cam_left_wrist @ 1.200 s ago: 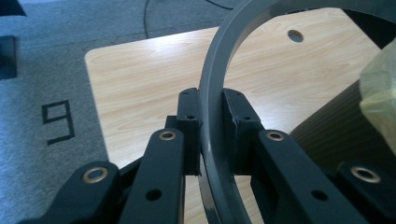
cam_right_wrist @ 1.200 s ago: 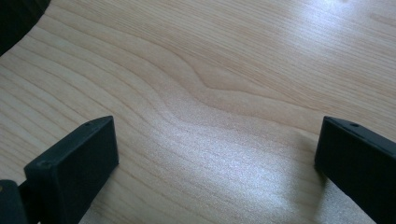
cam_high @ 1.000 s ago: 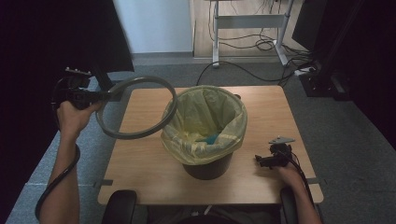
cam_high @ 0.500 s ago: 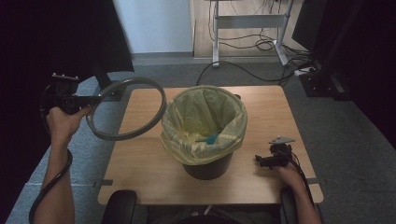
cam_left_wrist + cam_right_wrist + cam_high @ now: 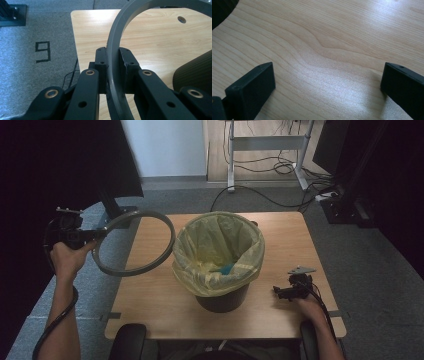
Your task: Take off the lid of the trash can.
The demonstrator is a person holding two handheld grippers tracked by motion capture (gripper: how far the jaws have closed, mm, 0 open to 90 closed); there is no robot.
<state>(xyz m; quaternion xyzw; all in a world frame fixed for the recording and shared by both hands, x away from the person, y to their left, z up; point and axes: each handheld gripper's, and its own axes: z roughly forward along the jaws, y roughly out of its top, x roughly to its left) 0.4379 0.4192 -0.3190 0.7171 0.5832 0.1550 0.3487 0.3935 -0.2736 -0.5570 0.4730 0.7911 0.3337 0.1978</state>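
Grey ring [image 5: 134, 243] left of the bin [image 5: 220, 262], tilted, overhanging the worktop [image 5: 280, 315] left edge; left hand-held gripper [image 5: 113, 60] clamped on its rim. Right hand-held gripper [image 5: 328, 77] jaws apart, right of bin.

A single black figure, "9" [image 5: 43, 51], was seen marked on the grey carpet [image 5: 30, 75] at the left of the left gripper view.

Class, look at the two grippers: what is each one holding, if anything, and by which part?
The left gripper clamps the grey ring by its rim. The right gripper holds nothing, jaws open over the table.
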